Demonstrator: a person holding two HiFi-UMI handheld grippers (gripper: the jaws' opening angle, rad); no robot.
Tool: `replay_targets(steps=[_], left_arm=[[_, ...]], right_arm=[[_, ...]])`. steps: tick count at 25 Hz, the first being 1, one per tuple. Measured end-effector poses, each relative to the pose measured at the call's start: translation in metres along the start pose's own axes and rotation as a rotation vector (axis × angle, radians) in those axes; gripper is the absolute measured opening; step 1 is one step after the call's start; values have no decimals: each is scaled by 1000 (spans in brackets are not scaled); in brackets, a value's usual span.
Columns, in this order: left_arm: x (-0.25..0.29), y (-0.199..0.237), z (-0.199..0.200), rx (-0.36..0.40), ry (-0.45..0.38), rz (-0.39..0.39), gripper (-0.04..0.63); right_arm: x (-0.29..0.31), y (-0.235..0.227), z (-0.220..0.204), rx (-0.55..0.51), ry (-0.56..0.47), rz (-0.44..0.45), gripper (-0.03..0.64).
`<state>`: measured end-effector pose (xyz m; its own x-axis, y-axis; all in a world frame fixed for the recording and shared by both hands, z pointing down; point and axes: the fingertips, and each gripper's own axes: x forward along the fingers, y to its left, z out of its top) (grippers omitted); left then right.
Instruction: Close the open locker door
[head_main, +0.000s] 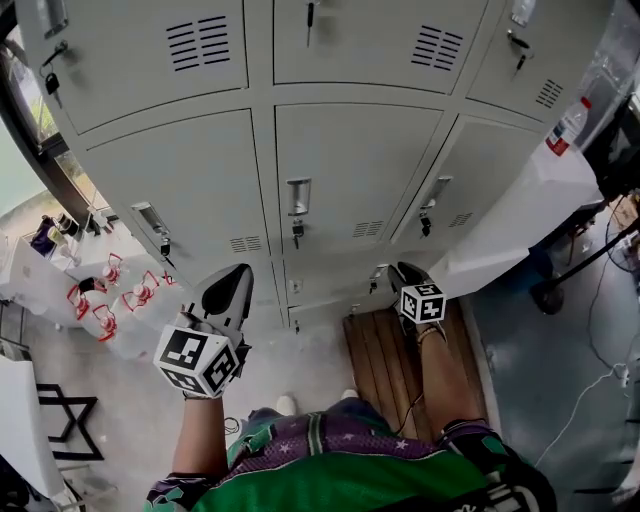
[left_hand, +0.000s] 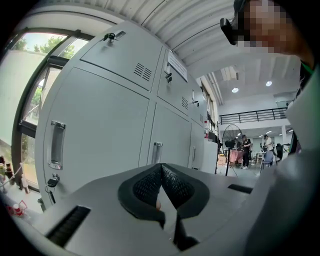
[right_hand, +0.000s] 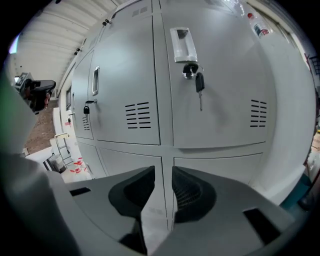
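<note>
Grey lockers fill the upper half of the head view, and I have both grippers up in front of them with nothing held.

On its own view the left gripper has its jaws brought together at the tips, empty, pointing along the locker fronts that run down the left of the frame. The right gripper shows a narrow gap between its jaws, with nothing in it and the pads touching nothing. It faces the seam between two lower-row doors, below a keyed locker door at upper centre whose key hangs in the lock. Every door I can see lies flush with its frame, so I cannot tell which one is the task's. In the head view the right gripper sits at lower centre-right, above wooden slats on the floor.
</note>
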<state>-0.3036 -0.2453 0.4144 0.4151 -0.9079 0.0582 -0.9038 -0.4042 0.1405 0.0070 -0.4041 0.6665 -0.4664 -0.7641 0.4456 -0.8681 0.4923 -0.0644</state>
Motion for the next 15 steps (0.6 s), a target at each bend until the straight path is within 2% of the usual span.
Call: replay_targets(steps=[9,15], left_arm=[[-41,43,8,8,-28,-23,20],[-61,52,1,4,-25,-72,20]], right_arm=[[-66,42,28,105,-85,-118,97],[-111,84,66,75,-149,-140,97]])
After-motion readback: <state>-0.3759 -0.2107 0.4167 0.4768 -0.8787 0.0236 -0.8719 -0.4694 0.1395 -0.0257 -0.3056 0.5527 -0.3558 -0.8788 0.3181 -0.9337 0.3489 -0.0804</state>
